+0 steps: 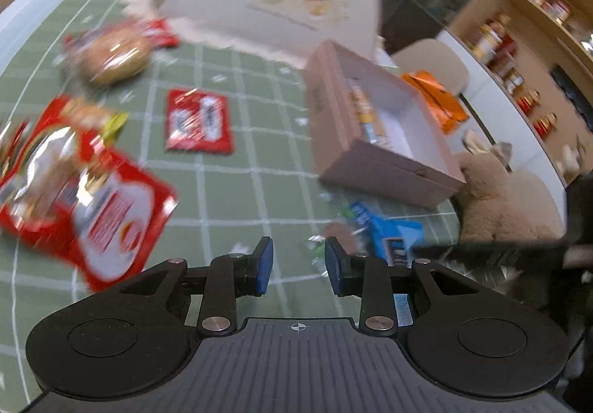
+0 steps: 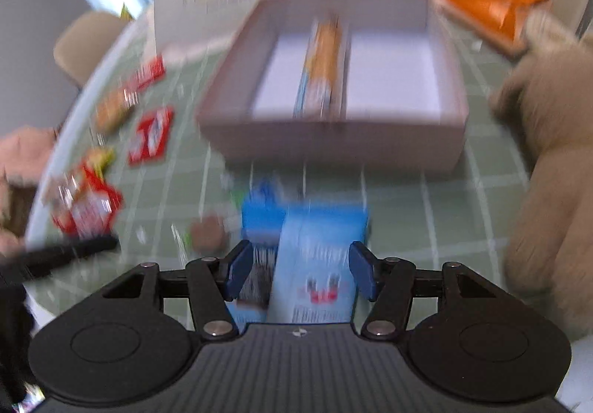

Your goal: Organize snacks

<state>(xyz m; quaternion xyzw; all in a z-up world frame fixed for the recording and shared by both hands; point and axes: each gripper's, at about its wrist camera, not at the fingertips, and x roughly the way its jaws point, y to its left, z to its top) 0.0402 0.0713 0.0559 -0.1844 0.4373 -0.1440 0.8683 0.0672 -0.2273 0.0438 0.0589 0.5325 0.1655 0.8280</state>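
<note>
Snacks lie scattered on the green checked tabletop [image 1: 229, 190] around an open pale cardboard box [image 2: 333, 131]. Right tongs [image 2: 300, 274] gape wide around a light-blue snack packet [image 2: 318, 257], apparently not yet gripping it, probably to box it. Left tongs [image 1: 299, 266] hover half-open, empty.

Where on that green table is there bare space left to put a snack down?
Bare cloth lies between the small red packet and the box; the box's two white side compartments are free. The table's left edge is crowded, around the big red bag.

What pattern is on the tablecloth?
Sage green tablecloth with a white grid of lines; clearest in the left wrist view.
</note>
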